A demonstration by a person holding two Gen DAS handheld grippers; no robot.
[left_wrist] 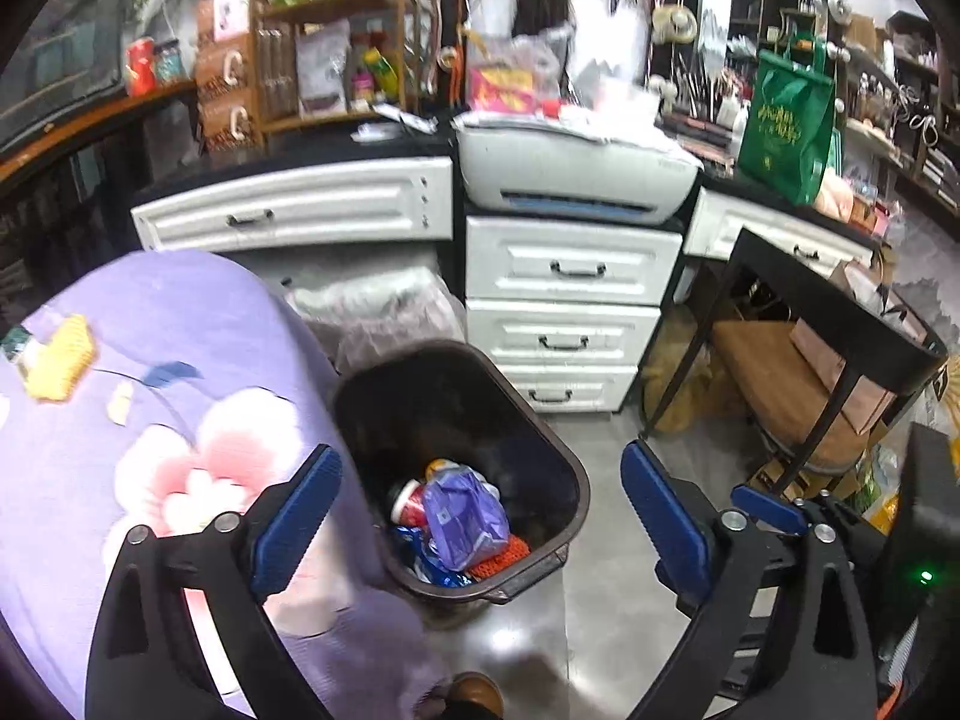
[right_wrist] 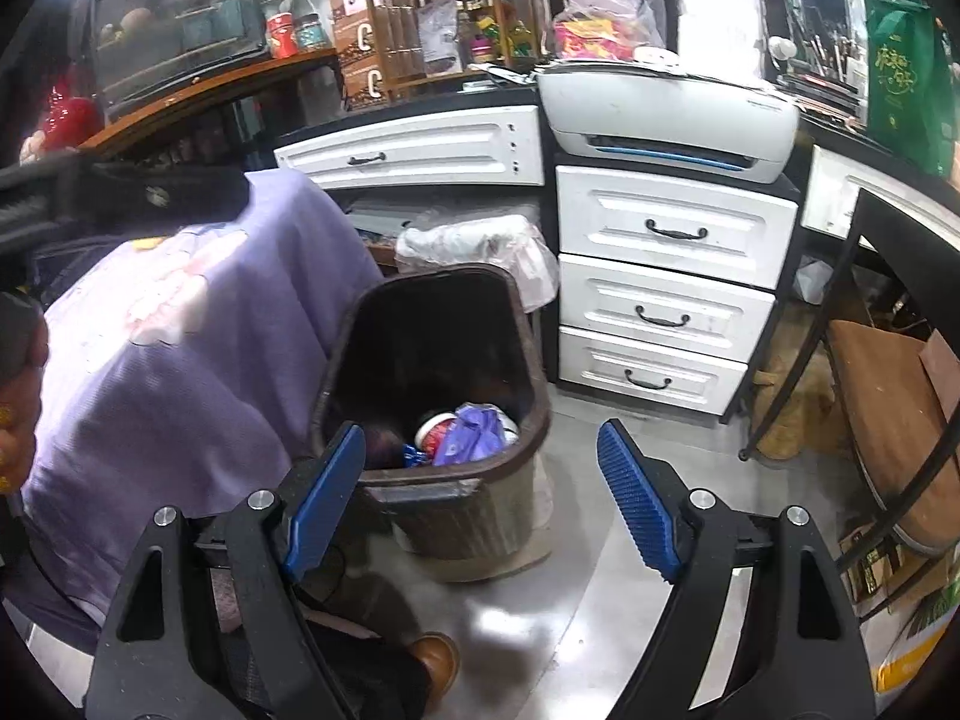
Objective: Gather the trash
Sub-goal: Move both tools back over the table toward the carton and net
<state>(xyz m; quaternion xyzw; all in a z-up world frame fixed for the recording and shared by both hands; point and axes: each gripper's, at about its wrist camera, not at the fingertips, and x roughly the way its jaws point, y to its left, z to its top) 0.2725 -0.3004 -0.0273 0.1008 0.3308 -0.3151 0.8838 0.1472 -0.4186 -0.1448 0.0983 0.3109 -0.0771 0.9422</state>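
A dark brown trash bin (left_wrist: 564, 516) (right_wrist: 480, 516) stands on the grey floor beside a purple flowered cloth (left_wrist: 150, 480) (right_wrist: 180, 360). In the bin lie a purple wrapper (left_wrist: 462, 516) (right_wrist: 471, 435), a red cup (left_wrist: 411, 504) (right_wrist: 435, 429), blue packaging (left_wrist: 429, 564) and an orange net (left_wrist: 498, 558). My left gripper (left_wrist: 480, 462) hovers open above the bin, nothing between its blue pads (left_wrist: 294, 516). My right gripper (right_wrist: 480, 438) is open too, over the bin's near rim, and holds nothing. On the cloth rest a yellow piece (left_wrist: 60, 360) and a small pale scrap (left_wrist: 120, 402).
White drawers (left_wrist: 564, 306) (right_wrist: 660, 276) and a printer (left_wrist: 576, 174) stand behind the bin, with a plastic-lined container (left_wrist: 372, 306) (right_wrist: 480, 246) between. A black side table (left_wrist: 840, 324) over a brown stool (left_wrist: 780, 384) is at right. A brown shoe (left_wrist: 477, 696) (right_wrist: 435, 660) is near the bottom edge.
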